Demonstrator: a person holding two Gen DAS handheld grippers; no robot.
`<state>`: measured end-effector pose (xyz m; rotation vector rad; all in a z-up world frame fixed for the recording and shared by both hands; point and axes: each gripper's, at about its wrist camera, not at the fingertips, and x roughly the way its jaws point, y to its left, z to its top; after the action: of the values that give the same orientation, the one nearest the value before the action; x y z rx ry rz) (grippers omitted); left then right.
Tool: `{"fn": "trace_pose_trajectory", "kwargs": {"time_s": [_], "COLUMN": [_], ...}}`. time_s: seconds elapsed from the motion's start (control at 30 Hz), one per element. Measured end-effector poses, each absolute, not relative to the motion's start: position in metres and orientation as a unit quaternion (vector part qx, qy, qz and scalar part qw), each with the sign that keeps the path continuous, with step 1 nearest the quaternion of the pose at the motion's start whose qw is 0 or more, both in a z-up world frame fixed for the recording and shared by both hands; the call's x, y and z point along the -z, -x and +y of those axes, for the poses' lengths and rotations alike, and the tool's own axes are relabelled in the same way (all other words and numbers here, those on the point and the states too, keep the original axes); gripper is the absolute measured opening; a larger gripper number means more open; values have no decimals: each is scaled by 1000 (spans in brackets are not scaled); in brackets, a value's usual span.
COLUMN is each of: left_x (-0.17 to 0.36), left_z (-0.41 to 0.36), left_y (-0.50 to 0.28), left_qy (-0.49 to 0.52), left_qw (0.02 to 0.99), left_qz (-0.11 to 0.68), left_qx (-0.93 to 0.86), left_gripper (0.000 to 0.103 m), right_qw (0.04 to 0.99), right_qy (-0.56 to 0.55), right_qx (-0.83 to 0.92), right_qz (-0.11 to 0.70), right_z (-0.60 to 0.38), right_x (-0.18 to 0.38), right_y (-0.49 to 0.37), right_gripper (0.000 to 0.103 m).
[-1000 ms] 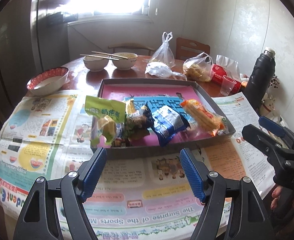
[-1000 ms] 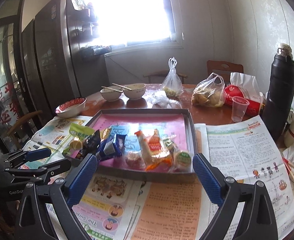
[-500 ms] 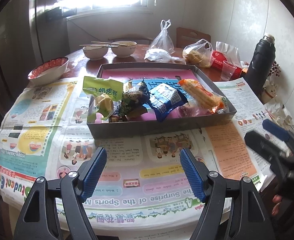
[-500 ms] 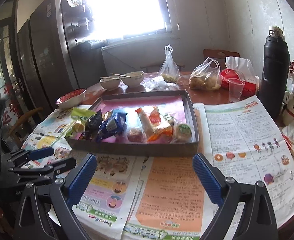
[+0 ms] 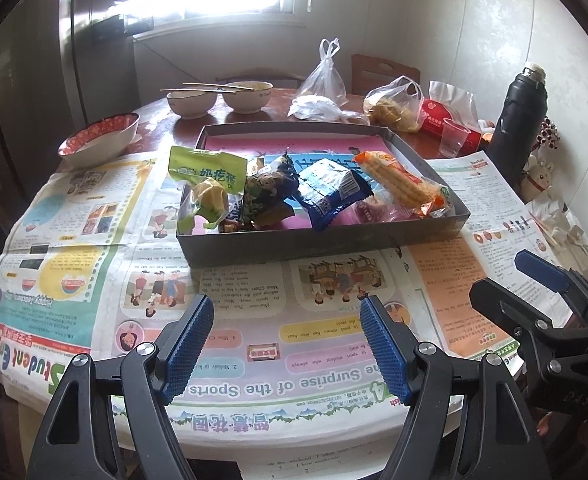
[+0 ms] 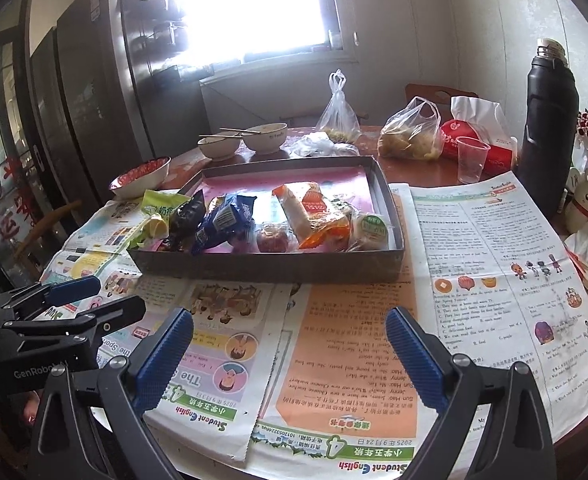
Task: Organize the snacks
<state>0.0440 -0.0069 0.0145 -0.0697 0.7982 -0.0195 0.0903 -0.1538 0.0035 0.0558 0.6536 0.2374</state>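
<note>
Home dining room: bowls [image 5: 192, 103], fridge [image 6: 94, 92], thermos [image 6: 548, 128].

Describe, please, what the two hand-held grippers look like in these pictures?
Each hand-held gripper, left and right, has black plastic arms with silver rivets and two ribbed blue pads. The left one's body bears white "GenRobot" lettering. No cables or sleeves show.

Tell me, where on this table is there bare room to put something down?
The newspaper lies bare between the grey box and the near table edge, and right of the box. The box's far half is empty. Snacks crowd its near half; bowls and bags fill the far side.
</note>
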Motion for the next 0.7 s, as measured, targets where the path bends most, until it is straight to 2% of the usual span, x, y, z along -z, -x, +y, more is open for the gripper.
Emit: {"fn": "trace_pose_trajectory", "kwargs": {"time_s": [0.7], "left_x": [-11], "left_z": [-7], "left_y": [-45], "left_qy": [34], "left_qw": [918], "left_qz": [395], "left_qx": [11], "left_gripper": [77], "right_qw": [940], "right_qy": [-25], "right_qx": [-114], "right_qz": [321], "right_z": [-152], "right_x": [-3], "right_y": [-91], "right_gripper": [98]}}
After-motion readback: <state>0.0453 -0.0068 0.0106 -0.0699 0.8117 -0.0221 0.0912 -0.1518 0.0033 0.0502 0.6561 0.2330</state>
